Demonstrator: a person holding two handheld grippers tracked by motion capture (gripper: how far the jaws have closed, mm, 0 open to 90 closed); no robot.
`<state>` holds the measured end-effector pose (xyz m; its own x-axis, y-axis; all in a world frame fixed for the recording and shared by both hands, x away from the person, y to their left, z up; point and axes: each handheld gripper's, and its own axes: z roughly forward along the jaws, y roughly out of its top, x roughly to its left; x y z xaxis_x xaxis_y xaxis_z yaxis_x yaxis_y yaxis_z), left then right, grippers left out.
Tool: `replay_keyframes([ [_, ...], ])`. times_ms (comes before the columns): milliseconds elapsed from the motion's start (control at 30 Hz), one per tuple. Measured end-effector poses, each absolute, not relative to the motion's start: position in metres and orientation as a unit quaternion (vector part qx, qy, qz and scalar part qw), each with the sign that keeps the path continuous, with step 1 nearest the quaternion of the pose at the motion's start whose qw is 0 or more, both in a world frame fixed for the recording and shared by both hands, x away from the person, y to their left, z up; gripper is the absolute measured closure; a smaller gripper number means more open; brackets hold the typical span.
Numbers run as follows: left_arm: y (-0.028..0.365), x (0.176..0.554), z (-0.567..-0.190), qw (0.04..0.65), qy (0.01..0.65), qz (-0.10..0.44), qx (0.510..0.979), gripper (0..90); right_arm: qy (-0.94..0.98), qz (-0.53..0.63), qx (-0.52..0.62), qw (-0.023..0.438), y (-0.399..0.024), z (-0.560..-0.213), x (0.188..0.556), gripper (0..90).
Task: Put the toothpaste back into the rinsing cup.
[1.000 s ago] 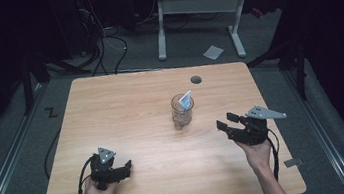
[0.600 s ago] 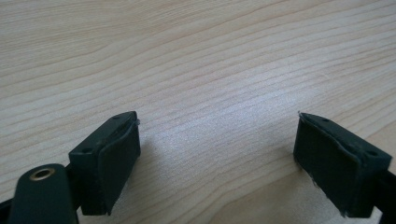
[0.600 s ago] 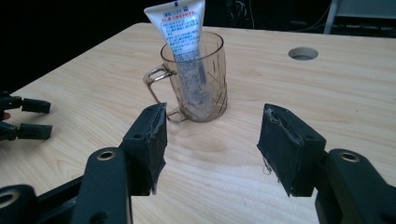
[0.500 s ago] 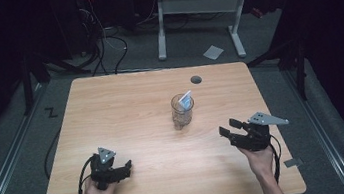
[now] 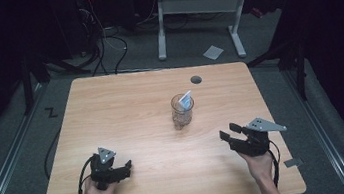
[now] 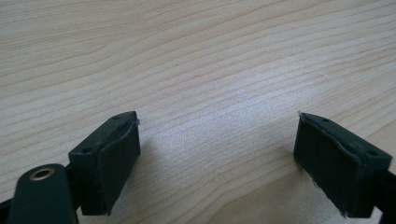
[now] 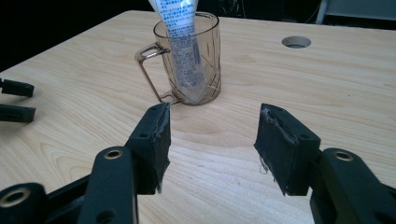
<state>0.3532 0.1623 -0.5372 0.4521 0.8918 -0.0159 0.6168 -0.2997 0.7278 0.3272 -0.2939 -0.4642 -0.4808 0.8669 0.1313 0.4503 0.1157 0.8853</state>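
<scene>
- I judge the mug (image 7: 189,60) rigid, light, probably slippery plastic; I grip across its wall.
- The tube (image 7: 180,44) inside could tip.
- Right gripper (image 7: 212,133): jaws just narrowing, empty.
- Left gripper (image 6: 217,154): wide, empty.

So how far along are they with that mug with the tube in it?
Looks done: the tube stands in the mug. In hand: nothing; the right gripper faces the mug, fingers apart and just been closing; the left gripper rests open. Any further step isn't evident.
</scene>
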Motion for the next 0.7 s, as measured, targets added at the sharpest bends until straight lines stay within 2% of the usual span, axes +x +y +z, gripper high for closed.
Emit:
replay_keyframes([
  [700,0.162,0.353,-0.537,0.342,0.483,0.201,0.781,14.8,0.735,0.446,0.462,0.219,-0.281,-0.492,0.327,48.3],
])
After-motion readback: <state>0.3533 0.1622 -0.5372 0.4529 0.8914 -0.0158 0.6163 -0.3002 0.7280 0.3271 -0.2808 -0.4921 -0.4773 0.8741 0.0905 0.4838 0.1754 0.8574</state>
